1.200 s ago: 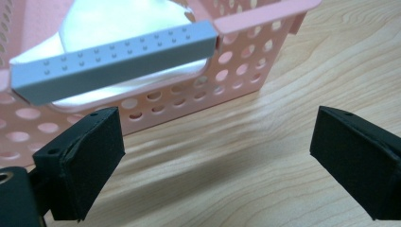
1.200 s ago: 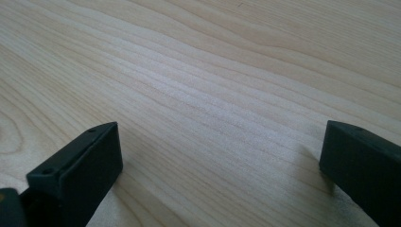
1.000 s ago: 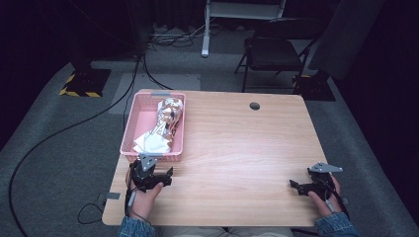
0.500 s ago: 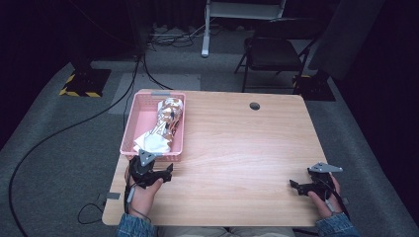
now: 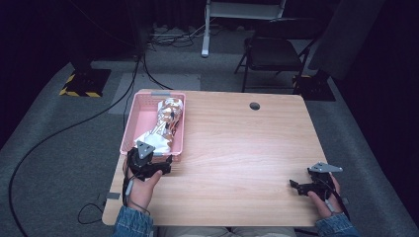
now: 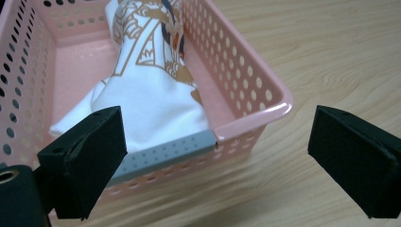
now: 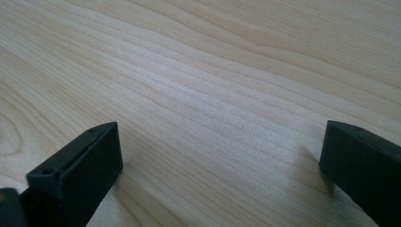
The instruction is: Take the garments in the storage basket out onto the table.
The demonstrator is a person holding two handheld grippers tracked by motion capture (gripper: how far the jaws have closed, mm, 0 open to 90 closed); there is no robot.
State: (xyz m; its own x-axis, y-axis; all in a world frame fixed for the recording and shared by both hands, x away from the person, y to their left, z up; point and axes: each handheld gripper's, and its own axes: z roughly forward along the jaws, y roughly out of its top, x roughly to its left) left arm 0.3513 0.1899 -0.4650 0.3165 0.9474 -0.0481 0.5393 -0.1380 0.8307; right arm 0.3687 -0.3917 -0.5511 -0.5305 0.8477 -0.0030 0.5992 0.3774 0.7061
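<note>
Left claw (image 6: 215,151) agape beside basket (image 6: 265,106)

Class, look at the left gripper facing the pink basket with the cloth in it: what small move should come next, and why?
Probably ease the left gripper forward over the pink basket's near rim toward the white patterned cloth. Its jaws stand wide open, holding nothing, just short of the rim, and the cloth lies right behind it.

sleeves (image 5: 132,224): blue denim | jaws: black, blocky, apparently screw-holed
</note>
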